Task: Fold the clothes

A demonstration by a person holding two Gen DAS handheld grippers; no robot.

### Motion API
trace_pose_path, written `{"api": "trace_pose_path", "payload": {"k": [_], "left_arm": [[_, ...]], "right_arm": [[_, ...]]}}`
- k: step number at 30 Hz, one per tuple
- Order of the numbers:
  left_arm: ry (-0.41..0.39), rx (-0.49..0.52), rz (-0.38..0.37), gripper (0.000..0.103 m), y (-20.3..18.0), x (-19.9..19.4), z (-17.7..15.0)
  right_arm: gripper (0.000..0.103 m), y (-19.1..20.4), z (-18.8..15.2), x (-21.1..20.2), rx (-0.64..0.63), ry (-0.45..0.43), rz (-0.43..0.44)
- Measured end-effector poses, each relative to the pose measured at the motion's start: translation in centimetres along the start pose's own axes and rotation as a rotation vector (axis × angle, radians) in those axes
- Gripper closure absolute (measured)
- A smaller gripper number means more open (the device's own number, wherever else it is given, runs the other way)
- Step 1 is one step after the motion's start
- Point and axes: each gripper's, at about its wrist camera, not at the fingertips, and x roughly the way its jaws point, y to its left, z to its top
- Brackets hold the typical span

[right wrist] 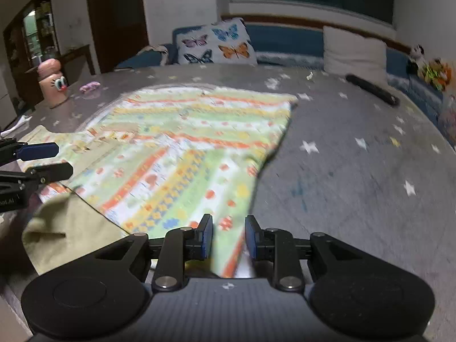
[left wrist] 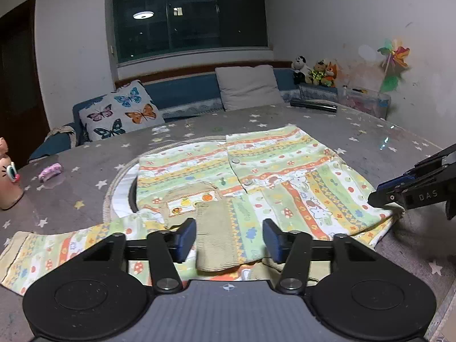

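Observation:
A child's striped shirt with cartoon prints lies spread on the grey star-patterned table; it also shows in the right wrist view. Its right sleeve is folded in across the front. My left gripper is open over the shirt's near edge, its jaws either side of a khaki cuff, not touching it. My right gripper is open, with a fold of the shirt's near right corner between its jaws. It also shows at the shirt's right edge in the left wrist view.
A pink cartoon figure and a small pink toy sit on the table's left. A dark bar lies at the far right. A sofa with a butterfly cushion and plush toys stands behind the table.

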Motion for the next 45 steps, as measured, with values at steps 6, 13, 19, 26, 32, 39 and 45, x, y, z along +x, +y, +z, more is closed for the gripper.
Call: {"api": "trace_pose_path", "payload": {"k": [6, 13, 19, 26, 32, 39, 45], "left_arm": [[0.029, -0.003, -0.014, 0.062, -0.1, 1.2, 0.2], [0.07, 0.003, -0.01, 0.063, -0.1, 2.2, -0.3], [0.073, -0.011, -0.001, 0.063, 0.7, 2.5, -0.2], [0.085, -0.014, 0.023, 0.062, 0.7, 2.9, -0.3], [0.082, -0.027, 0.039, 0.059, 1.3, 2.1, -0.5], [0.07, -0.053, 0.056, 0.058, 1.6, 1.2, -0.9], [0.067, -0.12, 0.154, 0.058, 4.5, -0.7, -1.6]], "right_arm": [[0.079, -0.1, 2.8, 0.1, -0.006, -0.081, 0.015], [0.079, -0.7, 5.0, 4.5, 0.007, -0.072, 0.0], [0.079, -2.2, 4.3, 4.1, 0.043, -0.068, -0.056], [0.069, 0.2, 5.1, 3.9, -0.042, -0.11, 0.008], [0.059, 2.3, 4.3, 4.6, -0.09, -0.081, 0.017], [0.049, 6.5, 4.1, 4.2, -0.191, -0.113, 0.086], [0.045, 9.8, 2.7, 3.8, -0.336, -0.134, 0.069]]}}
